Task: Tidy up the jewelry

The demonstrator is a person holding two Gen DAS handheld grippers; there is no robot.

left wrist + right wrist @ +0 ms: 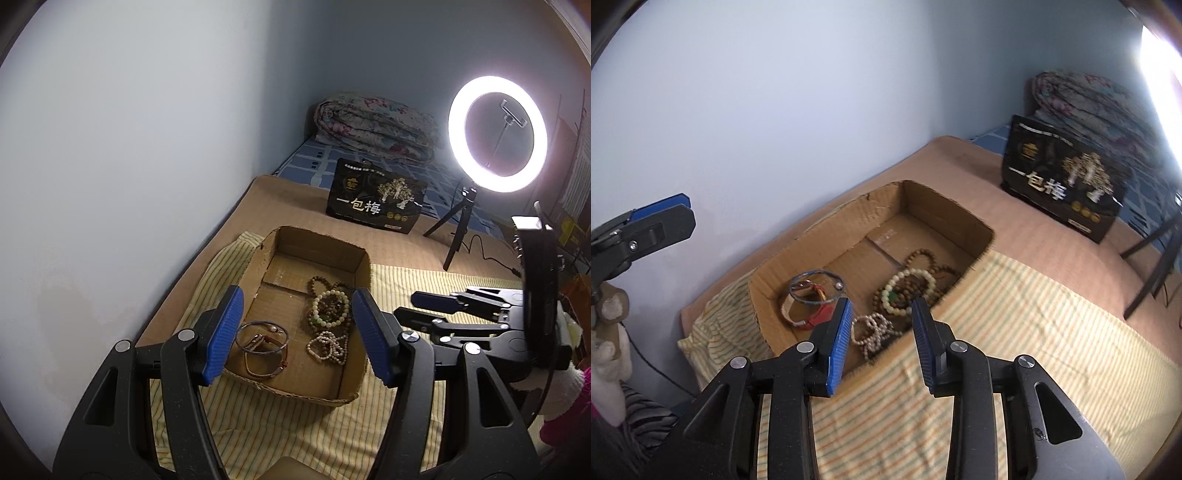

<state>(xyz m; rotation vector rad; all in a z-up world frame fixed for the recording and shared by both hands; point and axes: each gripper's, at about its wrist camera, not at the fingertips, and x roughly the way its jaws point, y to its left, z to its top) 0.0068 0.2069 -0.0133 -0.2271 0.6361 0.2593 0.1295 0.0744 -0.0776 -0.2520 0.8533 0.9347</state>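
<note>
The bed (229, 206) serves as the work surface, and a striped yellow cloth (288, 435) has been spread over its near part, presumably to keep small pieces from being lost in the bedding. On that cloth a shallow cardboard box (364, 266) is set with its top open, so that it can be reached from above. All the jewelry is gathered inside it: dark wooden bead strands topped by a pale bead bracelet (908, 291) toward the right wall, a small pearl-like bracelet (871, 330) at the near right, and thin bangles with a reddish strap (809, 299) to the left; whether these are tangled cannot be told. The left hand-held gripper (295, 336) is held above the box with its jaws wide apart and nothing between them. The right hand-held gripper (881, 341) is poised over the near wall, its jaws parted and empty. Farther off stand a black printed box (373, 199), a ring light (496, 134) on a tripod and a folded quilt (369, 125), none in the way.
</note>
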